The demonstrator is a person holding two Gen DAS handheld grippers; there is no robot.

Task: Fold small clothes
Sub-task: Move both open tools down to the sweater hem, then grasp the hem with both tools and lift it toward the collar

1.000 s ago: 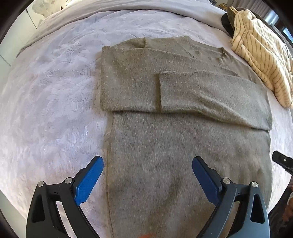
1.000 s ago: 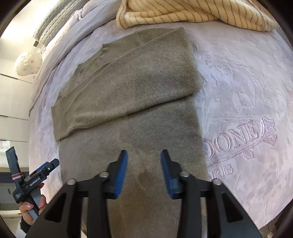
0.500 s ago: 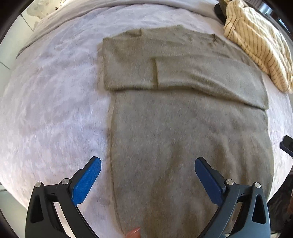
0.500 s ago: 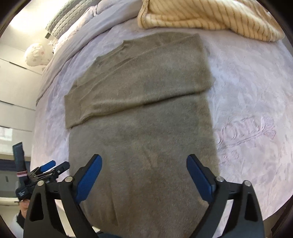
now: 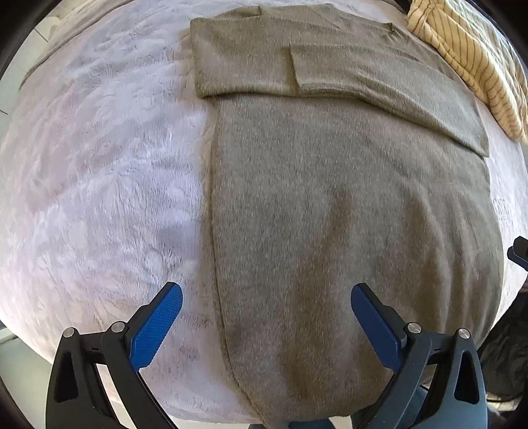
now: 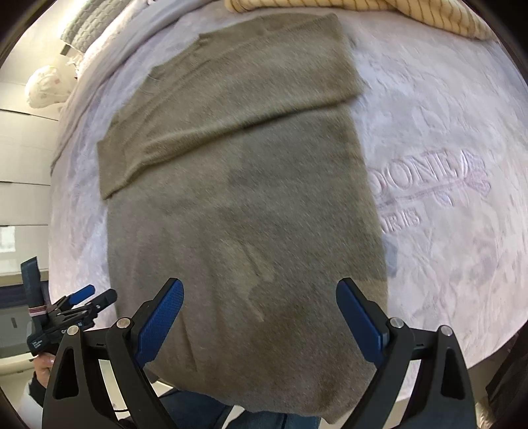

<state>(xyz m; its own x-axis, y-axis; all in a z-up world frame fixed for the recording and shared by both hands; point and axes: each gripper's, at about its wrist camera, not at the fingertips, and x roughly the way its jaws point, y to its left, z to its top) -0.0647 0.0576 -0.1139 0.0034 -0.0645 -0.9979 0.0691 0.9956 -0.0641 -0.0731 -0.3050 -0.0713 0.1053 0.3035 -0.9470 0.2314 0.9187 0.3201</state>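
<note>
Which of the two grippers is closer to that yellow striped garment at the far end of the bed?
Right, though only slightly. The right gripper hovers over the sweater's side nearer the striped garment; the left gripper straddles the sweater's opposite edge, farther away.

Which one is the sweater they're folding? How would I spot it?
Look at the big pale fluffy bedspread. The sweater lies flat in its middle, sleeves folded across its chest. It is plain grey-green, unlike the crumpled cream striped garment beside it.

Pale bedspread (image 5: 99, 165), olive sweater (image 5: 330, 214), probably striped garment (image 5: 478, 59)
</note>
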